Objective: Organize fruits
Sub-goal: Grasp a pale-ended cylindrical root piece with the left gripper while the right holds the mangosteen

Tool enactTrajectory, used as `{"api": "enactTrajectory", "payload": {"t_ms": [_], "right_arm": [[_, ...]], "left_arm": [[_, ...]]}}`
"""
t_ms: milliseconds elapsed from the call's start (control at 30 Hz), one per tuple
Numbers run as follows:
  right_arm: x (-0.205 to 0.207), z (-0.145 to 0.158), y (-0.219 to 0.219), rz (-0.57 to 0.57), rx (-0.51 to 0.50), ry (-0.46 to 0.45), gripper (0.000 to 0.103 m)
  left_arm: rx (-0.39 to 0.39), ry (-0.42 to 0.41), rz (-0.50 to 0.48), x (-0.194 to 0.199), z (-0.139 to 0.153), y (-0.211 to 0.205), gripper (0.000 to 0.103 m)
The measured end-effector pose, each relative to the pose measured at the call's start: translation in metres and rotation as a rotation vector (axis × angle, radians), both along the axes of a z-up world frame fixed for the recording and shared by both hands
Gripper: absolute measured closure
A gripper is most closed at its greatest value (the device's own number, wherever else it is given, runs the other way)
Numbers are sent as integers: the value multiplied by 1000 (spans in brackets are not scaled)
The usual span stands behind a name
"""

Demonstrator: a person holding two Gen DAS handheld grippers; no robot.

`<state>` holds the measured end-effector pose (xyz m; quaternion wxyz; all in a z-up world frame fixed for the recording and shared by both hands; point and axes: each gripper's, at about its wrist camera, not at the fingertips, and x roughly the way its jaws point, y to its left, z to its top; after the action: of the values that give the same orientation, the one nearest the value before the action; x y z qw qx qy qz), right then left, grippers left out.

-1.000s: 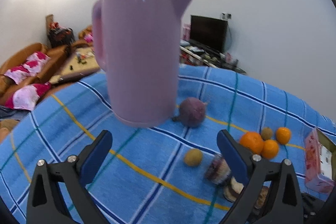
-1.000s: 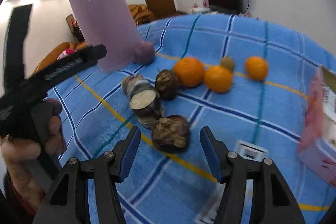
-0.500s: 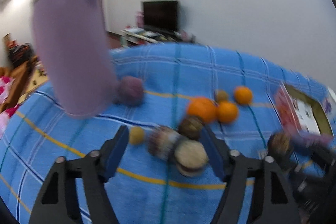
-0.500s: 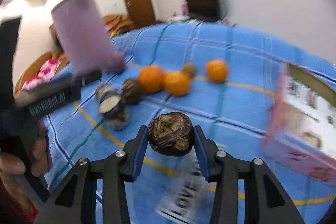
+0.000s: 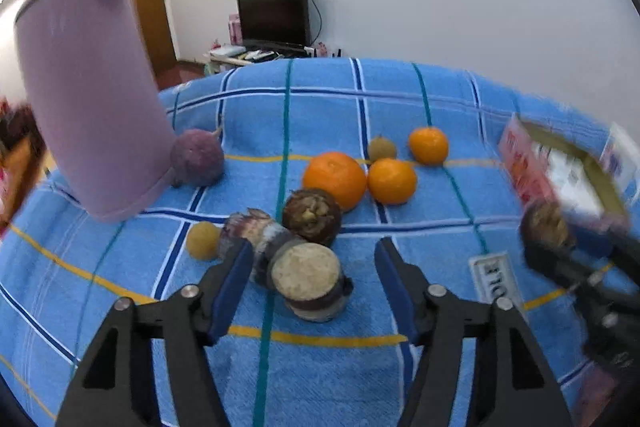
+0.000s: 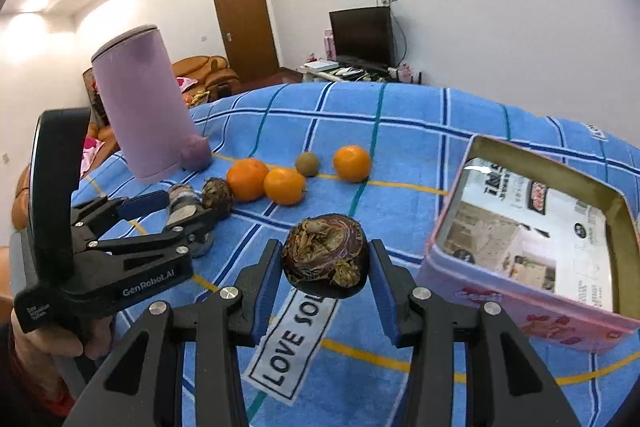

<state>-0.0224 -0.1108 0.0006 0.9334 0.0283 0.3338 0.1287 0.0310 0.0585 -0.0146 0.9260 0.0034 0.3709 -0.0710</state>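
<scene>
Blue checked tablecloth, white-walled room

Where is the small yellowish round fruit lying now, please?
In the left wrist view, the small yellowish fruit lies on the blue cloth at lower left, just left of the cut root pieces and below the purple jug.

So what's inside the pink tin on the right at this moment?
The open pink tin holds no fruit that shows; only its printed paper lining is visible. The near wall hides the strip of floor just behind it. The dark root sits in the right gripper, outside the tin.
</scene>
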Motion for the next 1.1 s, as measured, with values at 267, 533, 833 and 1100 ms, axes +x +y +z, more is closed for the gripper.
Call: {"api": "enactTrajectory", "payload": {"t_ms": [267,533,833,1100], "right_arm": [[3,-1,-5,-20,9,4,58],[-1,6,-8,-25,19,-17,57],[-4,9,-4,-23,18,-34,57],[-4,11,-14,-57,39,-52,57]], "left_arm": [[-180,78,75,-11,-2,37,41],[-15,95,104,5,-16,-7,41],[-74,86,125,3,-23,10,62],[-212,51,130,-3,-20,29,62]]}}
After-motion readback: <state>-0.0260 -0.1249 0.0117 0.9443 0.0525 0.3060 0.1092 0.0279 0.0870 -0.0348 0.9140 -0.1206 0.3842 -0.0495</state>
